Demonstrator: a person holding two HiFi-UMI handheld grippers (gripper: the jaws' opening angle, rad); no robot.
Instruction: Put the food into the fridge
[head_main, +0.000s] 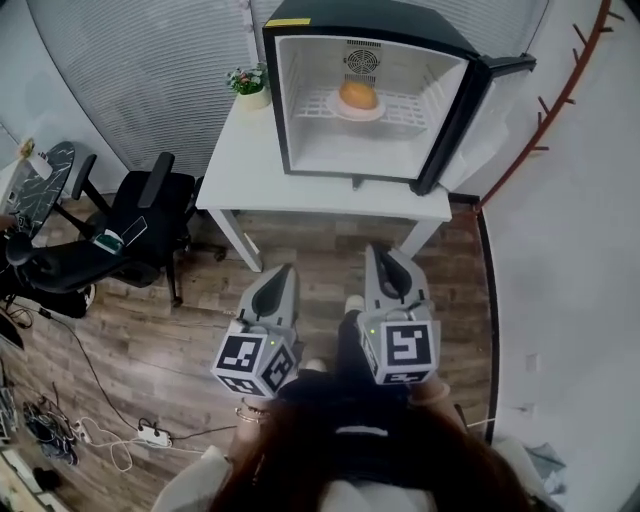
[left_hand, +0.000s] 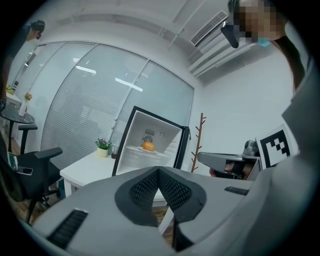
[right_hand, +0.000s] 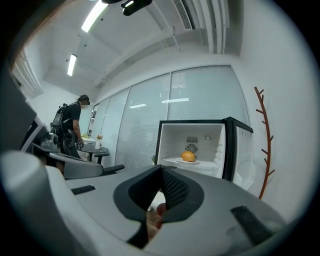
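The left gripper (head_main: 281, 272) and right gripper (head_main: 386, 254), both closed and empty, hang level and well short of the table (head_main: 250, 165), with the food (head_main: 358, 95) straight ahead on a plate (head_main: 340, 108) inside the fridge (head_main: 284, 100), whose open door (head_main: 456, 128) stands nearer the right gripper.

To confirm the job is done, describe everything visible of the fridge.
The fridge is a small black box with a white interior, upright on the white table. Its door stands wide open at the right. A round vent sits on the back wall; a white wire shelf carries a plate holding a round orange food.
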